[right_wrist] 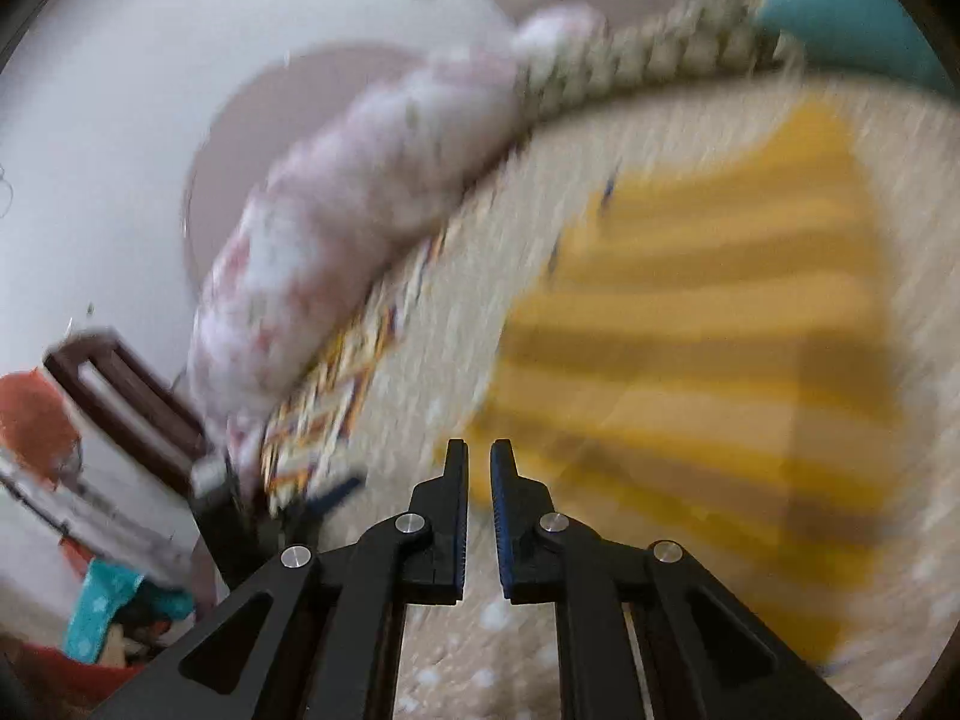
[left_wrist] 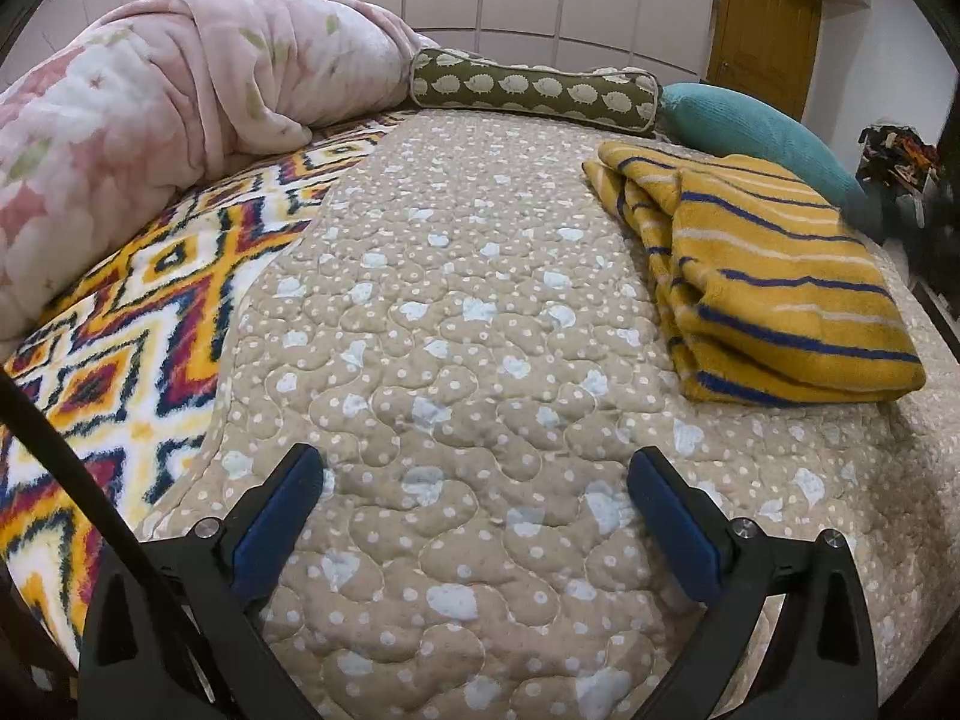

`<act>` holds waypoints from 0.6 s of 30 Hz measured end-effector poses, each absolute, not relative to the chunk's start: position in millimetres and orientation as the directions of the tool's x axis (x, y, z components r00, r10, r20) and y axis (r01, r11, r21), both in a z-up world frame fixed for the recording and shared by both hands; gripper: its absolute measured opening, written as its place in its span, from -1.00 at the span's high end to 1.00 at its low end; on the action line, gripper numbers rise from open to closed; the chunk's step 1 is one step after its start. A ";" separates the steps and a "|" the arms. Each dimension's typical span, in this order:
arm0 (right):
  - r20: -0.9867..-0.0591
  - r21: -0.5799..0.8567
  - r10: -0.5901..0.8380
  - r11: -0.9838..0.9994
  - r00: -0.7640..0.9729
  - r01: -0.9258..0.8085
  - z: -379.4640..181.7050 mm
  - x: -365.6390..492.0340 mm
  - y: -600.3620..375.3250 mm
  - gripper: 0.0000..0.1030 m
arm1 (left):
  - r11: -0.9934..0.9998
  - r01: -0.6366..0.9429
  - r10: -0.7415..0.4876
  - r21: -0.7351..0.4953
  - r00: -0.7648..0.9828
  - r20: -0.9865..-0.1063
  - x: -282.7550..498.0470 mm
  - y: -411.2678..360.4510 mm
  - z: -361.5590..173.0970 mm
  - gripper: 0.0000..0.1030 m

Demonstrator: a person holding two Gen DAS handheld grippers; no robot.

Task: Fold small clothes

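One garment shows — the yellow striped cloth (left_wrist: 774, 276), already folded flat on the quilt (left_wrist: 456, 330), ahead and right of the left gripper (left_wrist: 474, 474), whose jaws gape empty; the right gripper (right_wrist: 479, 468), nearly closed on nothing, hangs just short of it — little seems left

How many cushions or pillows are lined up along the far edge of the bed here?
2: a green hedgehog-print bolster at the far edge, and a teal cushion right of it, behind the folded yellow striped garment. The pink blanket could hide more.
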State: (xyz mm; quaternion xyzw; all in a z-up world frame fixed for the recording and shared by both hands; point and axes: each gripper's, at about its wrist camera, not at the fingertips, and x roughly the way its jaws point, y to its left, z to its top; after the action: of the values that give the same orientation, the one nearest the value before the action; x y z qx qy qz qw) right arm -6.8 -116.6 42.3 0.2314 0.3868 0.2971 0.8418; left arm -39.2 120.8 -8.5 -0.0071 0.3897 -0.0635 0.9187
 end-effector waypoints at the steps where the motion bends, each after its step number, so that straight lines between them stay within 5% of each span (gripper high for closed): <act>1: -0.495 0.630 0.658 0.722 0.568 -0.286 50.1 4.0 -136.1 0.82 | 0.992 0.110 -0.119 -0.059 0.689 -0.715 -39.2 120.5 -8.6 -0.97; 9: -0.542 0.756 0.579 0.653 0.609 0.052 -23.3 95.0 -213.5 1.00 | 0.993 0.109 -0.113 -0.053 0.686 -0.719 -38.8 120.1 -8.6 -0.98; 14: -0.537 0.695 0.525 0.719 0.660 -0.006 12.3 74.8 -201.2 0.83 | 0.993 0.108 -0.108 -0.046 0.688 -0.717 -38.2 119.0 -9.6 -0.99; 18: -0.433 0.757 0.610 0.646 0.664 -0.100 22.9 45.2 -198.4 0.83 | 0.993 0.109 -0.106 -0.043 0.689 -0.717 -38.5 118.6 -9.9 -0.99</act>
State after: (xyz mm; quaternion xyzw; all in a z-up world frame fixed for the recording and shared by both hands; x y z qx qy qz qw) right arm 45.2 -198.4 22.9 0.3635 0.3508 0.2122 0.8365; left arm -38.5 118.6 -9.9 0.0014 0.3899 -0.0585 0.9190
